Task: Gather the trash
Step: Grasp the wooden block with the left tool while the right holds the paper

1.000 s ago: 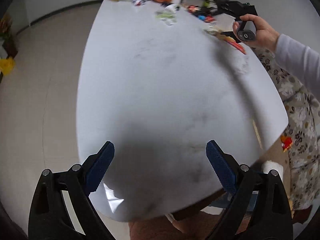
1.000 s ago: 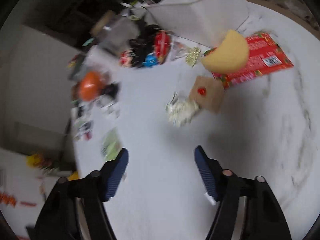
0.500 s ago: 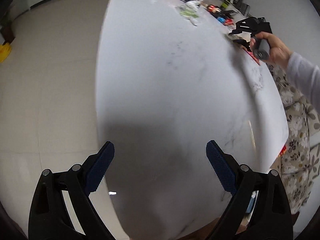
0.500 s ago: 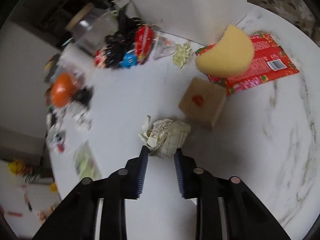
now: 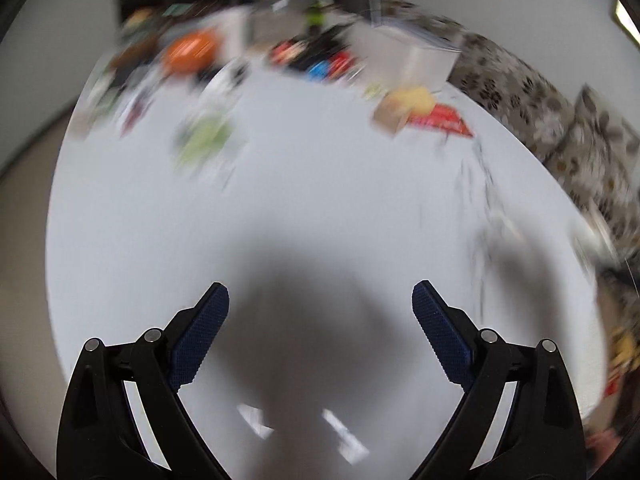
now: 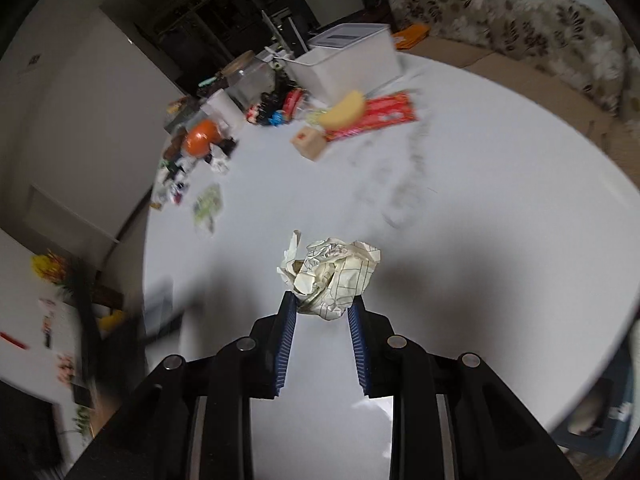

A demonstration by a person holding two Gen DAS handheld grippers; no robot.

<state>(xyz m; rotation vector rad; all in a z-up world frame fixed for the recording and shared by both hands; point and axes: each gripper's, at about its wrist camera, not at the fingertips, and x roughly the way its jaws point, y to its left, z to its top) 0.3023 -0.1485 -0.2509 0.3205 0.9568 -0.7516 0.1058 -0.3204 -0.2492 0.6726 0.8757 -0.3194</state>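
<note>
My right gripper (image 6: 322,304) is shut on a crumpled ball of lined paper (image 6: 332,276) and holds it above the white table (image 6: 480,240). My left gripper (image 5: 320,300) is open and empty over the near part of the table (image 5: 300,184); its view is blurred by motion. More trash lies at the far end: a green wrapper (image 6: 208,204) (image 5: 206,142), a red packet (image 6: 372,120) (image 5: 438,120) and small wrappers (image 6: 172,188).
A white bin (image 6: 348,60) stands at the table's far end beside a yellow sponge (image 6: 344,110), a small brown box (image 6: 308,142), an orange ball (image 6: 202,140) and a glass jar (image 6: 250,80). A floral sofa (image 6: 520,28) runs along the right.
My right gripper closed on the paper ball, lifted it and pulled it back from the box. My left gripper swung round to face the cluttered far end.
</note>
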